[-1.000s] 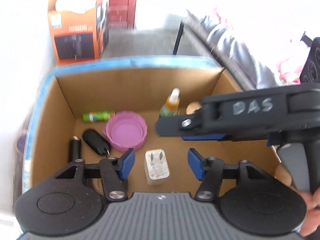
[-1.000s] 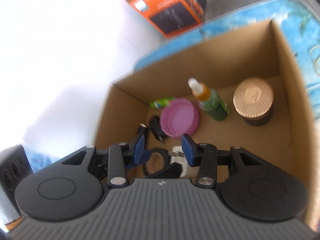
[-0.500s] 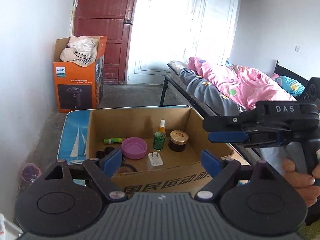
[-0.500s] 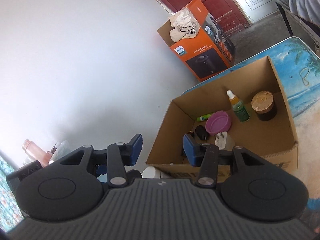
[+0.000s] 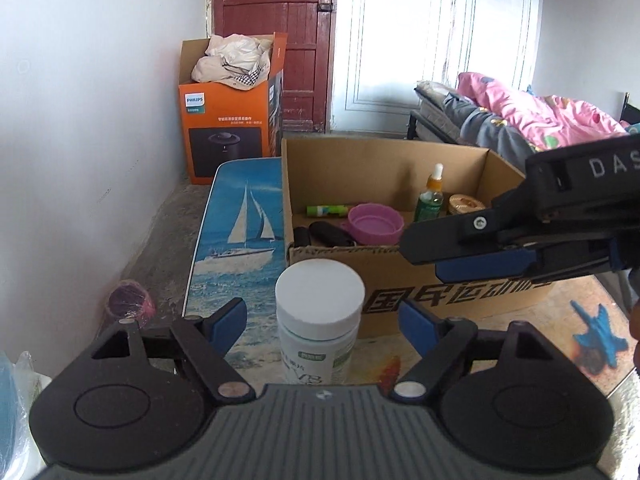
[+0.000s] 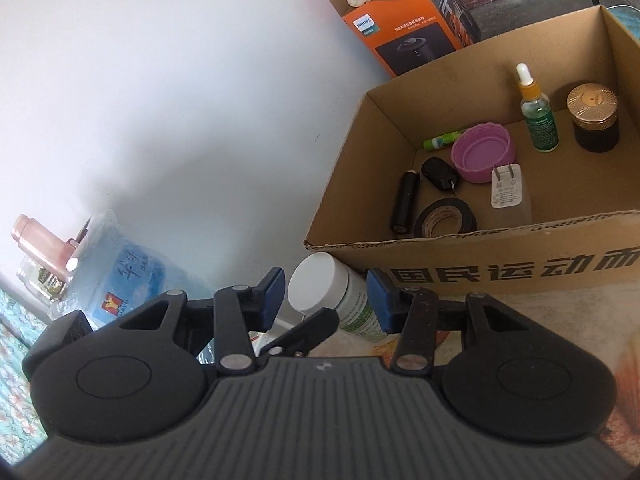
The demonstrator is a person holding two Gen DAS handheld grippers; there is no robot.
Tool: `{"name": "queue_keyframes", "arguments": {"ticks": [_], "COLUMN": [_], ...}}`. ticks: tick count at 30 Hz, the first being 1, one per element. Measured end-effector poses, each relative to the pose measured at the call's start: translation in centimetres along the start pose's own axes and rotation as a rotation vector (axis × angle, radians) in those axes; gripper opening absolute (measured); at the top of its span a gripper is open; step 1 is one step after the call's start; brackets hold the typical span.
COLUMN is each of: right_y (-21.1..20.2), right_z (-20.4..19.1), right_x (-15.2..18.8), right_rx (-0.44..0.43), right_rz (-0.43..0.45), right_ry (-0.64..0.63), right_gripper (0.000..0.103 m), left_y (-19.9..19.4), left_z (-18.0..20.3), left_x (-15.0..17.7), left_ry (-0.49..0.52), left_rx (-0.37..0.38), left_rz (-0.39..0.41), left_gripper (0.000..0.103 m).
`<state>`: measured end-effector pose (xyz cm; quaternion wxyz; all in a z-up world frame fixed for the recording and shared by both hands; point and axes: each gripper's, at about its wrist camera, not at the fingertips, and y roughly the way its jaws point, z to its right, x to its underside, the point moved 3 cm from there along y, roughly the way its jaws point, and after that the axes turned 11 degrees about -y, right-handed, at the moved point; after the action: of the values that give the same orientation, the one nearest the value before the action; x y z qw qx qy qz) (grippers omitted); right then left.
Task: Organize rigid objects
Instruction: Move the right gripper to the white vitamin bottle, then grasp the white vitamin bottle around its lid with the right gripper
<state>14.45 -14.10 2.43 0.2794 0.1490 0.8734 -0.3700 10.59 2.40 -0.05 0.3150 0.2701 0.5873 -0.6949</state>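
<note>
- Cardboard box (image 6: pixel 500 248) sat on the printed tabletop (image 5: pixel 240 248) and already held most of the items: pink lid (image 6: pixel 482 152), dropper bottle (image 6: pixel 538 116), gold-capped jar (image 6: pixel 594 120), white charger plug (image 6: pixel 506 186), black tape roll (image 6: pixel 444 220), black cylinder (image 6: pixel 405 202), black key fob (image 6: pixel 438 174), green tube (image 6: pixel 442 140).
- One item was left outside as far as both views showed: white-capped pill bottle (image 5: pixel 320 320), upright on the tabletop just in front of the box's near-left corner.
- Left gripper (image 5: pixel 322 320) was spread wide, blue pads either side of the pill bottle, not touching it. Nothing held.
- Right gripper (image 6: pixel 326 296) was also released; the bottle showed between its pads in the right wrist view, with the left gripper's finger crossing in below. Gap on both sides, no grip.
- In the left wrist view the right gripper hung over the box's front-right edge, above the left one.
- Judgement: task mostly done; what remained was closing on the pill bottle, lifting it over the front wall, and setting it in the open floor area on the box's right side.
- Risk: both grippers crowded the same bottle; only one should close.
</note>
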Motion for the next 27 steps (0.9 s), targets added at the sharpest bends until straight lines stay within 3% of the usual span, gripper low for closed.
{"name": "queue_keyframes", "arguments": {"ticks": [5,9,14,27], "right_y": [3.2,5.0,5.1,-0.1], "right_z": [0.0,0.3,0.6,2.8], "right_x": [0.0,0.1,0.2,1.3], "right_rx": [0.008,0.008,0.004,0.062], "right_rz": [-0.037,-0.057,-0.057,-0.017], "right_ry": [0.020,0.031,0.047,0.109], "right_gripper": [0.044,0.037,0.031,0.033], "left_y": [2.2,2.8,2.6,1.6], "left_z": [-0.4,-0.6,-0.1,4.4], "left_x": [0.2,0.5,0.8,1.7], "left_ry": [-0.012,-0.026,-0.016,0.031], "left_rx": [-0.005,-0.004,-0.016,0.064], "left_rz": [-0.045,-0.061,-0.057,-0.099], "left_gripper": [0.071,0.055,0.054,0.054]}}
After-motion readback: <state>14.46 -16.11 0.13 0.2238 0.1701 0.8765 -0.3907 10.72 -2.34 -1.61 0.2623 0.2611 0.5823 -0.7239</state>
